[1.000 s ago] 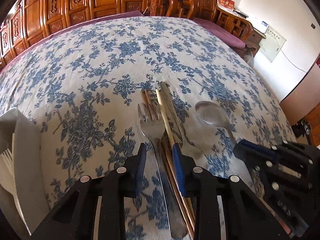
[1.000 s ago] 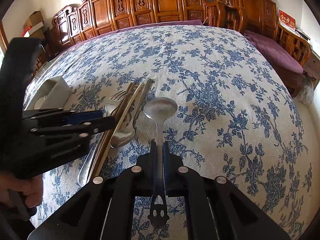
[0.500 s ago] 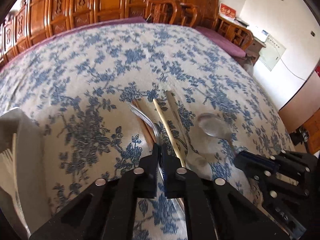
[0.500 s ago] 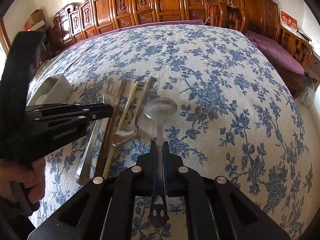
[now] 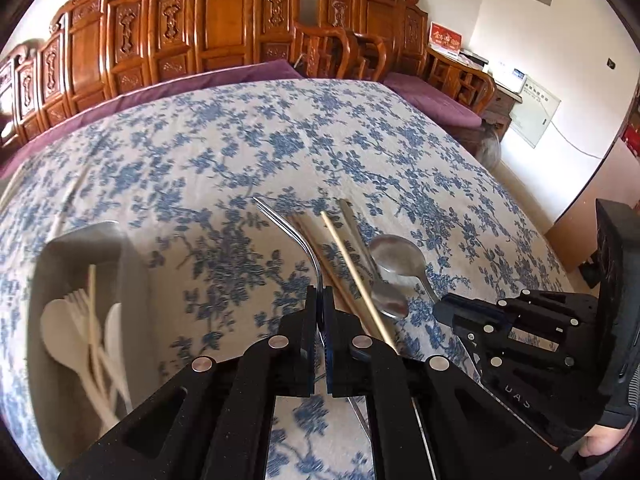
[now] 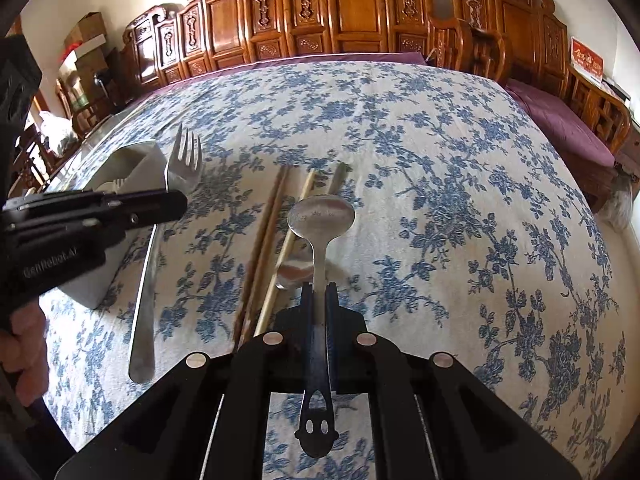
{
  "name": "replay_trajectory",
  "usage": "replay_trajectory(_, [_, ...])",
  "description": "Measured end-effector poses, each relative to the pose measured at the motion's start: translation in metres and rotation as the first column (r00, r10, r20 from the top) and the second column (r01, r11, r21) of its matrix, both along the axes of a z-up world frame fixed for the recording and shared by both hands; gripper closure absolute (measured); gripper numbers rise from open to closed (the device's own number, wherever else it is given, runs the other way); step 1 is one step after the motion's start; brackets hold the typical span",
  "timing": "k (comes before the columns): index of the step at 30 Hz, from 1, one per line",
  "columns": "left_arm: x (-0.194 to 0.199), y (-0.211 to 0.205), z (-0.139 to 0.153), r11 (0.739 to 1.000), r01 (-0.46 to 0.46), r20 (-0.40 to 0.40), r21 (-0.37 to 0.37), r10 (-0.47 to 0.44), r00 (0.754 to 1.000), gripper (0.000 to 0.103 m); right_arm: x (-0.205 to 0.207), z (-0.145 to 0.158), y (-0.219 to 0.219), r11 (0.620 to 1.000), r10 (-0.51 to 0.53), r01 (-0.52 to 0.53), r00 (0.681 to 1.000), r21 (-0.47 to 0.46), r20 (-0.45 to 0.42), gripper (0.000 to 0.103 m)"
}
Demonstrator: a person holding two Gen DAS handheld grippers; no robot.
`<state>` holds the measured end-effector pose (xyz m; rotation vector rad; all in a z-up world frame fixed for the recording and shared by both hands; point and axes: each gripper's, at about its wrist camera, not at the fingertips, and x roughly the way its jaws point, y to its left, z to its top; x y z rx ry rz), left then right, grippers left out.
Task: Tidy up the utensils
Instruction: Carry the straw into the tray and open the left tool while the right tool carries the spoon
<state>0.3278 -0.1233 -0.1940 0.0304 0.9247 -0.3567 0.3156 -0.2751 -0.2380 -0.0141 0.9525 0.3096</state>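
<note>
My left gripper (image 5: 320,300) is shut on a metal fork (image 5: 294,232) and holds it above the cloth, tines pointing away; the fork also shows in the right wrist view (image 6: 184,164). My right gripper (image 6: 319,296) is shut on the handle of a metal spoon (image 6: 321,218), bowl forward, just over the cloth. Wooden chopsticks (image 6: 266,248) and a second metal spoon (image 6: 294,274) lie on the cloth between the grippers. A white utensil holder (image 5: 90,320) at the left holds pale wooden spoons, a fork and sticks.
The table (image 6: 440,160) has a blue floral cloth. Carved wooden chairs (image 6: 352,12) line the far edge, with purple cushions (image 6: 560,120) at the right. The holder also shows behind my left gripper in the right wrist view (image 6: 132,160).
My left gripper closed on the fork, lifted it off the cloth and swung left toward the white holder. My right gripper has kept its hold on the spoon and raised it slightly.
</note>
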Motion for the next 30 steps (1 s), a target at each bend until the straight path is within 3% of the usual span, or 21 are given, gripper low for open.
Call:
replay_trajectory(12, [-0.012,0.031,0.024,0.999,-0.032,0.027,0.039,0.031,0.999,0.101,-0.024,0.022,0.026,0.998,0.058,-0.059,0.997,0.01,0.055,0.095])
replay_trajectory(30, [-0.025,0.119,0.043,0.992,-0.104,0.022,0.07,0.103,0.994,0.101,-0.051,0.057,0.072,0.985,0.165,-0.169,0.977,0.02,0.132,0.095])
